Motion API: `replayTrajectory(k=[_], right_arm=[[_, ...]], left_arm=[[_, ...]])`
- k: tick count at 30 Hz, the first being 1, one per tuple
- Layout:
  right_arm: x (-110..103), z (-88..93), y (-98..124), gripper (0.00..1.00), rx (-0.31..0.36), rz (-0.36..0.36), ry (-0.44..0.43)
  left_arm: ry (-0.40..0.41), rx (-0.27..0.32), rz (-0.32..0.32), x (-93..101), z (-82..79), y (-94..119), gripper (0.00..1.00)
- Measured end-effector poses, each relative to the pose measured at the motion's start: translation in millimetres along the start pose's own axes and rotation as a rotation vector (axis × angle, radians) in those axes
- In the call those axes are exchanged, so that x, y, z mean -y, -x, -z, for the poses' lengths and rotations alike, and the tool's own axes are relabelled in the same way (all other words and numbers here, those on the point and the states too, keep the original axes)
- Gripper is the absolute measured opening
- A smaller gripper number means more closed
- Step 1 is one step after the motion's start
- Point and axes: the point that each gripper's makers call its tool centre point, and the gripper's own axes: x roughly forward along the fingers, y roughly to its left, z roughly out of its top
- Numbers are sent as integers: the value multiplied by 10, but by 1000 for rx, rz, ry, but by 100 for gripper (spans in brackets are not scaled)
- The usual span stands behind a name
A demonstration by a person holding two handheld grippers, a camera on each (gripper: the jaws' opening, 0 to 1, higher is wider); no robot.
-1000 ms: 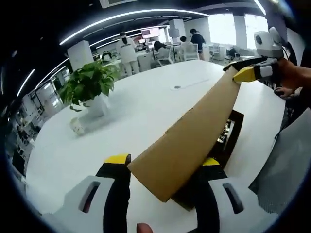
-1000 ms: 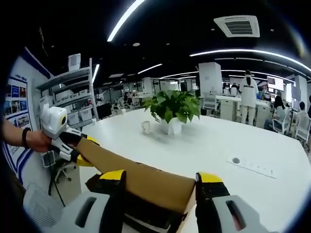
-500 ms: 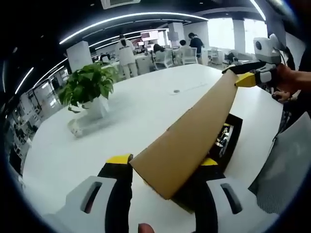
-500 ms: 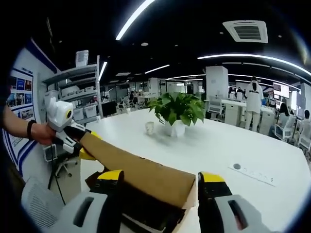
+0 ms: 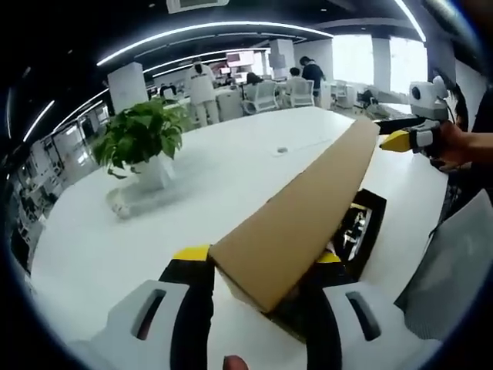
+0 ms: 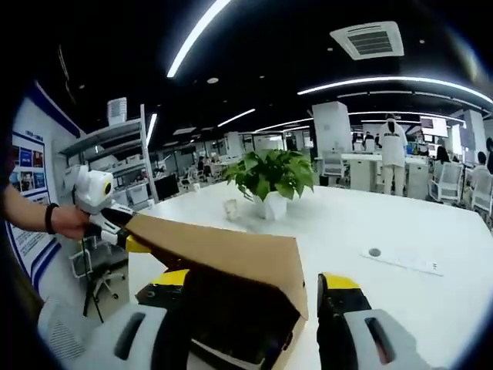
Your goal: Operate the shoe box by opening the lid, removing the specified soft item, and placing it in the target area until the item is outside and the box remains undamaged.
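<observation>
— Where are my grippers on this thing?

— In the left gripper view, my left gripper point(image 5: 258, 266) sits at bottom centre, jaws closed on one end of the cardboard lid point(image 5: 308, 208). Upper right, the right gripper point(image 5: 394, 129) pinches the far end. In the right gripper view, that right gripper point(image 6: 250, 279) clamps its end at bottom centre, with the left gripper point(image 6: 127, 229) at centre left.

— And the box?

— The dark shoe box point(image 5: 368, 227) lies on the white table point(image 5: 208, 177) under the raised lid, lower right. I judge the lid light but bendy, so hold both ends evenly. The soft item inside is too dim to identify; I'd pinch loose fabric, gently.
</observation>
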Motion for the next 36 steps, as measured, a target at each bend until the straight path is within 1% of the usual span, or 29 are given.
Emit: replayTrajectory(k=[3, 4, 7, 10, 12, 13, 14, 16, 18, 23, 25, 28, 32, 33, 36], right_arm=[[10, 81, -34, 60, -28, 4, 15], [33, 138, -55, 59, -54, 15, 31], [60, 197, -117, 56, -76, 22, 33], [141, 252, -175, 49, -98, 52, 39], [229, 289, -216, 43, -116, 83, 46], [339, 337, -221, 39, -142, 134, 68], [367, 360, -242, 35, -149, 141, 65], [402, 388, -293, 33, -151, 139, 37], [429, 419, -326, 31, -170, 149, 45], [513, 460, -420, 22, -184, 174, 41], [540, 499, -460, 22, -194, 178, 31], [582, 536, -492, 23, -215, 198, 69], [601, 551, -538, 21, -226, 199, 83], [617, 546, -552, 19, -226, 204, 85], [631, 516, -585, 8, -218, 203, 88]], left_arm=[[-36, -10, -20, -33, -2, -17, 38], [-31, -9, -19, -40, -10, -24, 38], [-15, -3, -20, -72, -37, -35, 37], [-6, 0, -20, -97, -58, -47, 35], [-2, 2, -22, -112, -70, -57, 35], [0, 3, -22, -117, -75, -60, 34], [3, 3, -23, -130, -83, -68, 34], [7, 5, -24, -145, -92, -76, 33], [12, 7, -24, -162, -103, -86, 32], [12, 6, -31, -209, -122, -110, 29], [14, 5, -33, -225, -131, -116, 28], [20, 4, -33, -247, -147, -128, 28], [25, 6, -39, -272, -158, -141, 26], [27, 7, -41, -282, -163, -146, 26], [34, 9, -43, -300, -177, -160, 25]])
